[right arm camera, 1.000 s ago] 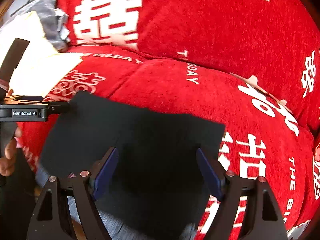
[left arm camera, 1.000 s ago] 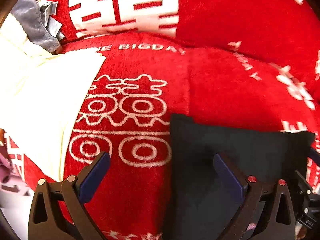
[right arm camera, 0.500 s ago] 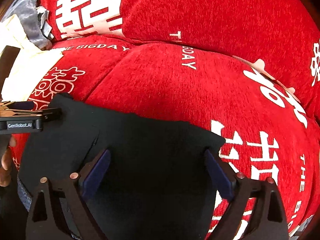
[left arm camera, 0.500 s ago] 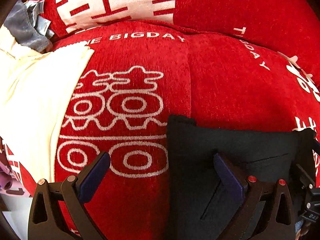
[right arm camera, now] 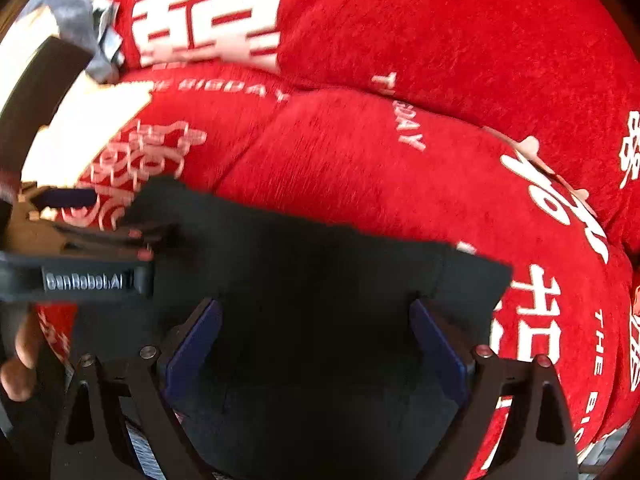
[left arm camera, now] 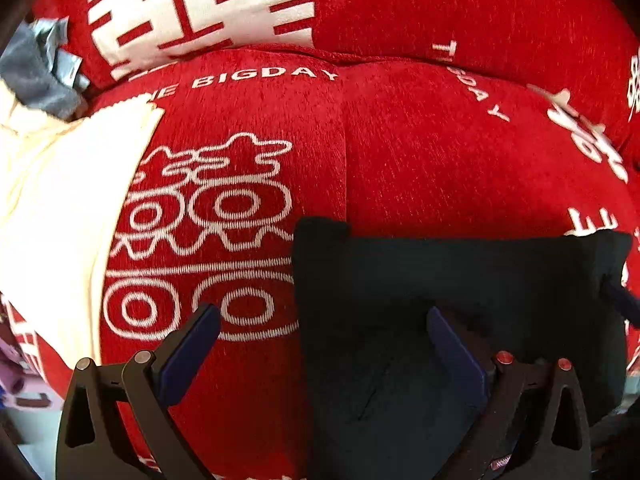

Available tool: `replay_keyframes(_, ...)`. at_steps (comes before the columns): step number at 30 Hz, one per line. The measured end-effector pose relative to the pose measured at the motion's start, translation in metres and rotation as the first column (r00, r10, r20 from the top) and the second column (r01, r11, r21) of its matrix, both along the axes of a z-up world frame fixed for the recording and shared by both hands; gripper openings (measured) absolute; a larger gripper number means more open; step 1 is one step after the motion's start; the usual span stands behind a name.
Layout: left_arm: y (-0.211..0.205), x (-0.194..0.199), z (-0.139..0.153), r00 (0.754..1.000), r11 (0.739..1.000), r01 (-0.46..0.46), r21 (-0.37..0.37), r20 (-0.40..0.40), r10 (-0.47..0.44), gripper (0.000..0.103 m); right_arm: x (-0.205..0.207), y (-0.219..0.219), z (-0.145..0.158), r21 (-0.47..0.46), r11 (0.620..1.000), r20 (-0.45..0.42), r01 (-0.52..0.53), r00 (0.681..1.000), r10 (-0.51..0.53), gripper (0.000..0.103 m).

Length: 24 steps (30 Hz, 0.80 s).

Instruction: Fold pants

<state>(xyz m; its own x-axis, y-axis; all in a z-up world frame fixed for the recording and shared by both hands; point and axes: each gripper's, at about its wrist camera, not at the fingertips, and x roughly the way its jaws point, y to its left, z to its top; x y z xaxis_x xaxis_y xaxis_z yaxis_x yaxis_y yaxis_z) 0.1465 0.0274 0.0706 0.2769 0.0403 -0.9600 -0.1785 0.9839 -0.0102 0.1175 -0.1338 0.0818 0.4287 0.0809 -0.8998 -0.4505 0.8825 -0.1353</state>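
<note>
Pants (right arm camera: 320,300) flat on red cushion (right arm camera: 360,160) — under both tools, left (left arm camera: 324,344) and right (right arm camera: 316,340), jaws spread wide.

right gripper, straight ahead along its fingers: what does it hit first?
Most likely the black pants: the right gripper points steeply down at them, jaws open, nothing between. Depth is unclear; the red sofa cushion lies beyond.

The black pants (left arm camera: 460,280) lie folded into a flat, roughly rectangular packet on the red sofa cover (left arm camera: 440,160), near its front edge. In the left wrist view their far edge runs straight and level, with a small raised corner at the far left. A faint diagonal seam line shows on the near part. In the right wrist view the pants (right arm camera: 320,280) lie flat, their far right corner squared.
</note>
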Motion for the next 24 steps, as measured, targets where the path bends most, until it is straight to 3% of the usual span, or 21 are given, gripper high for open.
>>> replay_keyframes(7, -0.011, -0.023, 0.008, 0.999, 0.997, 0.044, 0.06, 0.02, -0.045, 0.103, -0.024, -0.022, 0.006, -0.001, 0.999, -0.018, 0.033, 0.999, -0.033, 0.097)
replay_keyframes(24, -0.021, -0.073, 0.013, 0.999, 0.999, 0.043, 0.001, 0.006, -0.043, 0.103, -0.089, -0.06, 0.013, -0.028, 0.996, -0.004, 0.084, 0.996, -0.084, 0.102)
